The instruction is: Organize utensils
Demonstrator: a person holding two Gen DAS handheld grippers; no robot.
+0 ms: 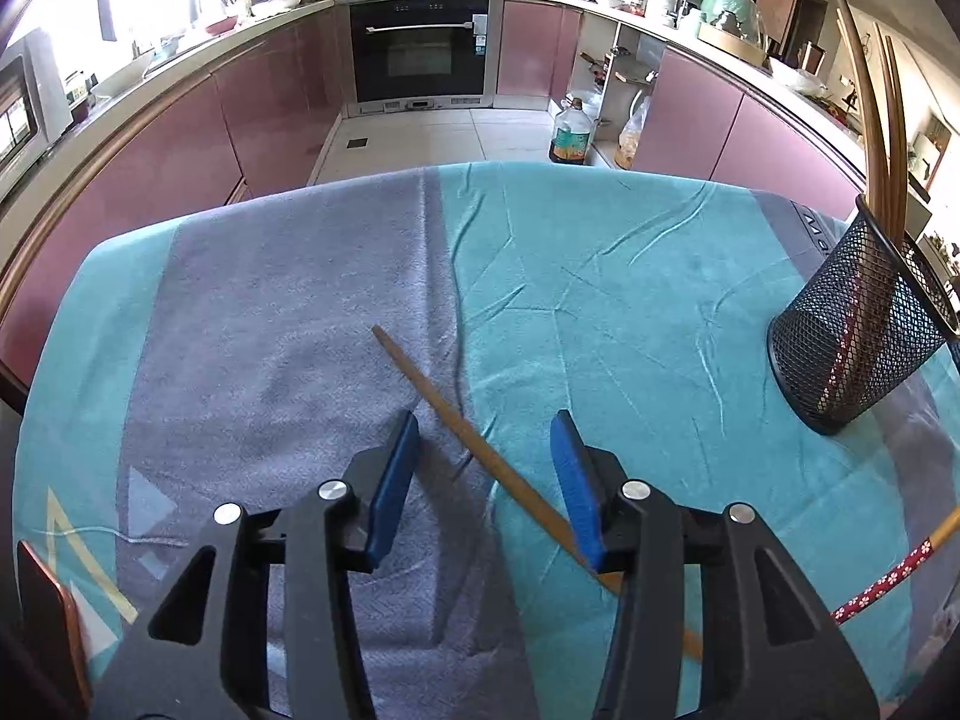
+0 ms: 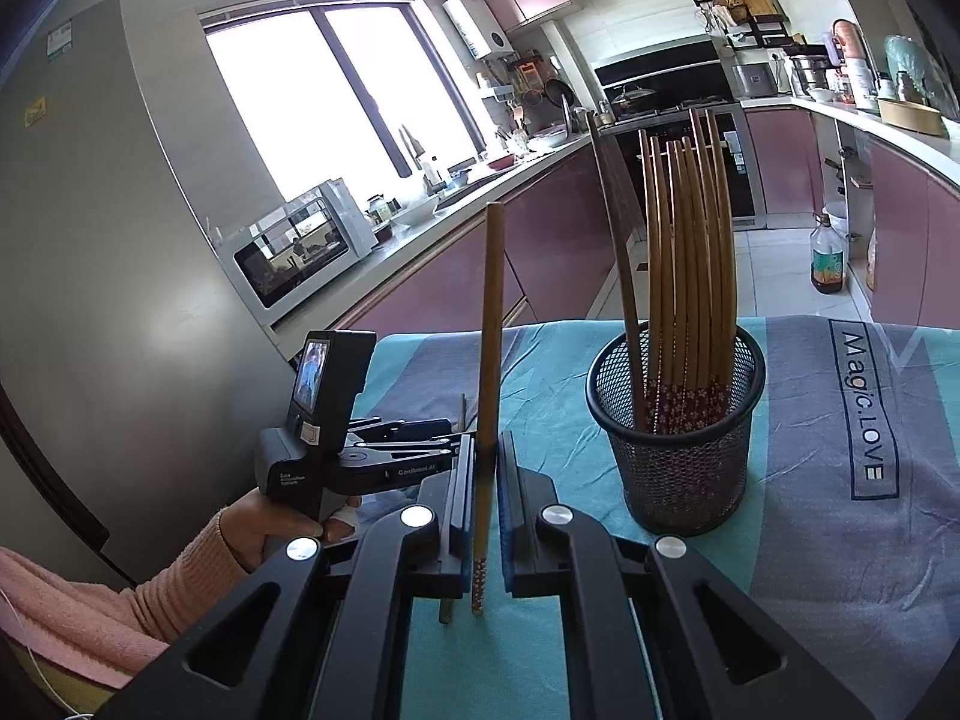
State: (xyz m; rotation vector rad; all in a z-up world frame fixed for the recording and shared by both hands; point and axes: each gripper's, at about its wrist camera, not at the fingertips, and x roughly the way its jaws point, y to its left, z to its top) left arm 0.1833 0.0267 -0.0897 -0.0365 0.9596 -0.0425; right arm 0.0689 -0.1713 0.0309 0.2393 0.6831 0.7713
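Note:
A brown wooden chopstick [image 1: 456, 420] lies slantwise on the teal and grey cloth [image 1: 600, 276], between the blue pads of my left gripper [image 1: 487, 420]. That gripper is open and neither pad presses on the stick. My right gripper [image 2: 486, 444] is shut on another chopstick [image 2: 492, 300], held nearly upright with its red flowered end down. The same flowered end [image 1: 888, 576] pokes in at the lower right of the left wrist view. A black mesh holder [image 2: 678, 450] with several chopsticks stands just right of the right gripper, and the holder [image 1: 864, 330] is far right of the left one.
A hand in a pink sleeve [image 2: 258, 534] holds the left gripper's black body [image 2: 360, 456]. An orange-edged flat object [image 1: 48, 618] lies at the cloth's near left corner. Beyond the table's far edge are pink cabinets, an oven [image 1: 420, 54] and an oil bottle [image 1: 570, 138] on the floor.

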